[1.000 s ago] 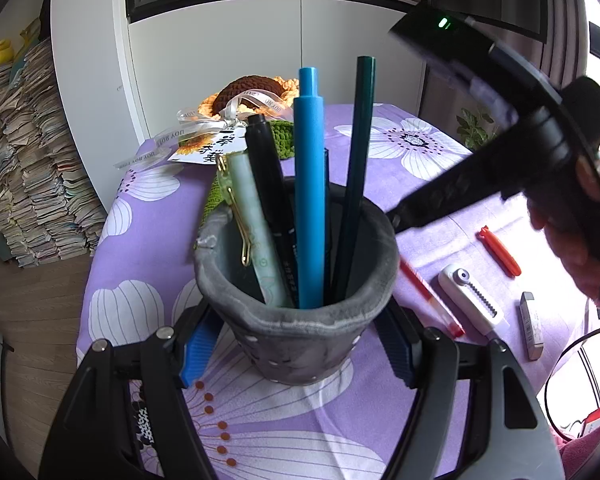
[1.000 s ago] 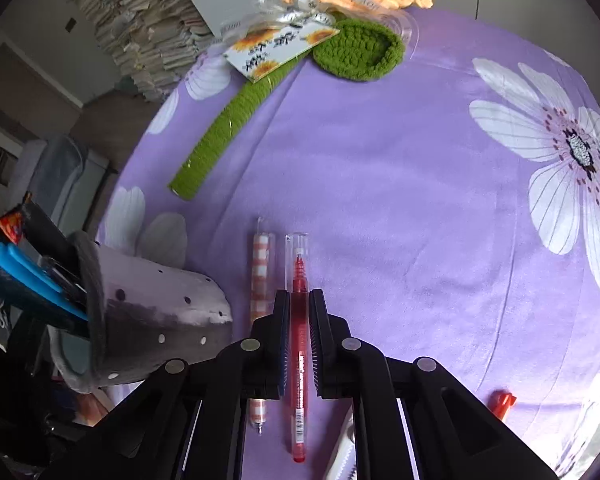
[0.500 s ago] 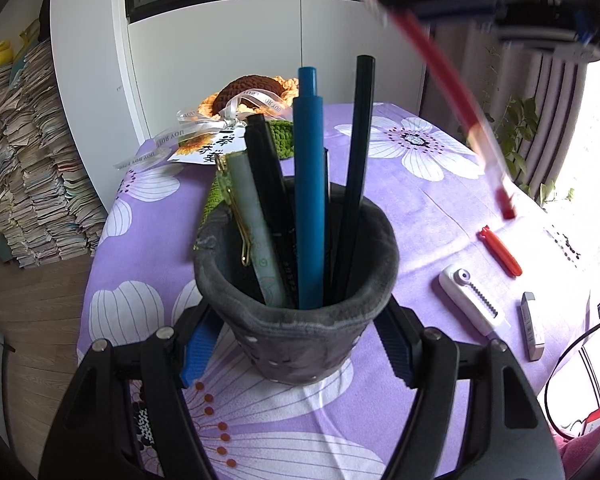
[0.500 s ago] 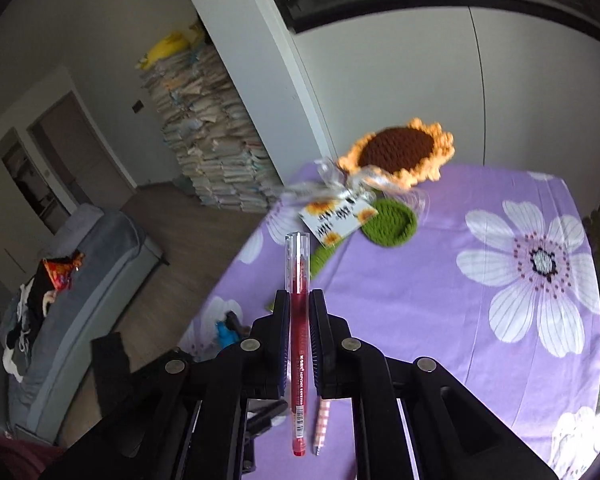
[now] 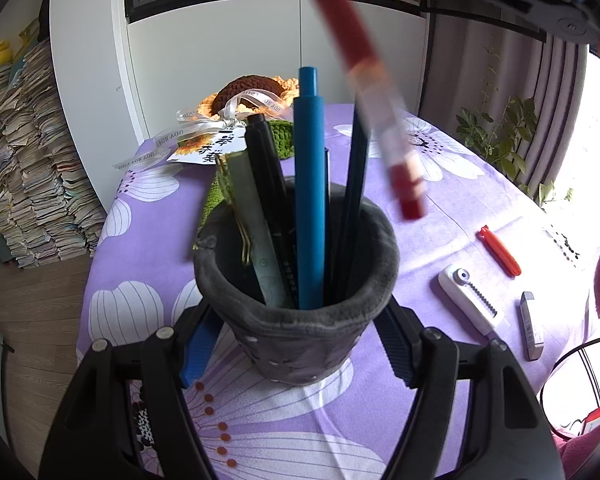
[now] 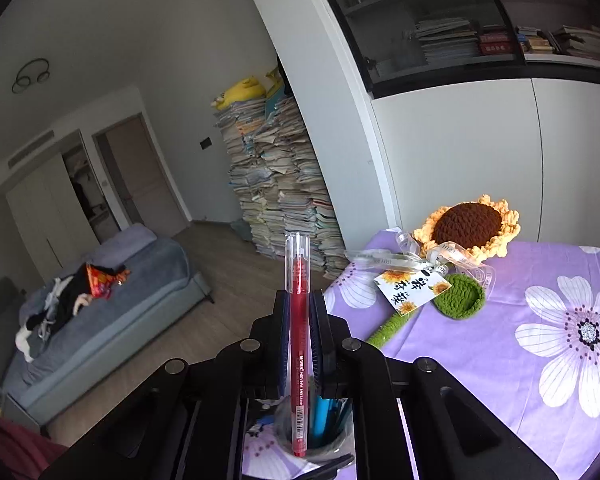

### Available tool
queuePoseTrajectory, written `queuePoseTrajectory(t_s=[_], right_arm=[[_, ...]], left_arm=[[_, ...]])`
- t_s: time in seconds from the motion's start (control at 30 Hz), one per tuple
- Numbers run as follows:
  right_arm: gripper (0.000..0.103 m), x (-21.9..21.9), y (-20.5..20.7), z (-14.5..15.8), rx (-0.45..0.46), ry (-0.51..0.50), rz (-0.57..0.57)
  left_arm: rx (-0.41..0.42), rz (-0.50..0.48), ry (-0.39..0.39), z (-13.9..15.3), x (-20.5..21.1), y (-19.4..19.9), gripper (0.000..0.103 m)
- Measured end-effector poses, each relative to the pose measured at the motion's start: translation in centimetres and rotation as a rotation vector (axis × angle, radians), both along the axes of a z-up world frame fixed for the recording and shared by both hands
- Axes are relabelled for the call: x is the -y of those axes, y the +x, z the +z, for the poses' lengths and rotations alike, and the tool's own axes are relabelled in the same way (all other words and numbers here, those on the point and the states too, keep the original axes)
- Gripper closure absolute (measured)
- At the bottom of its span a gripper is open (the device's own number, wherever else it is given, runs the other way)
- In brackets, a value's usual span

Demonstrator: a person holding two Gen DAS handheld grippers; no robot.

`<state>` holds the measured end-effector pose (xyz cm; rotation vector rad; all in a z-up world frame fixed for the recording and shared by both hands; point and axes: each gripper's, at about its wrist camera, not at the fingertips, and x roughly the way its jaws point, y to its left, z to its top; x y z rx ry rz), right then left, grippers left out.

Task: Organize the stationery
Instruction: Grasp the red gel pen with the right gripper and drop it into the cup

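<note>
My left gripper (image 5: 296, 344) is shut on a grey felt pen cup (image 5: 300, 332) that stands on the purple flowered tablecloth (image 5: 140, 248). The cup holds several pens: a blue one (image 5: 309, 200), a black one, a dark green one and a pale green one. My right gripper (image 6: 299, 308) is shut on a red gel pen (image 6: 298, 344) and holds it upright, tail end down. In the left wrist view the red pen (image 5: 380, 112) hangs blurred above the cup's right rim. The cup shows below my right gripper (image 6: 332, 440).
On the cloth right of the cup lie a red pen cap (image 5: 499, 250), a white correction tape (image 5: 470, 300) and a grey eraser (image 5: 532, 326). A crochet sunflower (image 6: 470, 226) with a green stem and gift tag lies at the far end. Book stacks (image 6: 276, 184) stand on the floor.
My right gripper lifted the red pen off the cloth, swung it upright and brought it down over the cup. The left gripper and cup stayed still.
</note>
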<state>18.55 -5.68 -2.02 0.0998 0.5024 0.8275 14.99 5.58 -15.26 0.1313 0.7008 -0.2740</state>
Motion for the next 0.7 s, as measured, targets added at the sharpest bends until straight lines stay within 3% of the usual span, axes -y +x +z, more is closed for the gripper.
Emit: queuePoseTrajectory(t_s=[0.3, 0.7], right_arm=[[0.093, -2.3, -0.8, -3.3, 0.127, -0.076, 0.006], [0.093, 0.0, -1.4, -4.5, -0.019, -0.088, -0.012]], left_arm=[[-0.006, -0.003, -0.015, -0.1, -0.1, 0.2, 0.032], [0.001, -0.002, -0.008, -0.2, -0.2, 0.0, 0.032]])
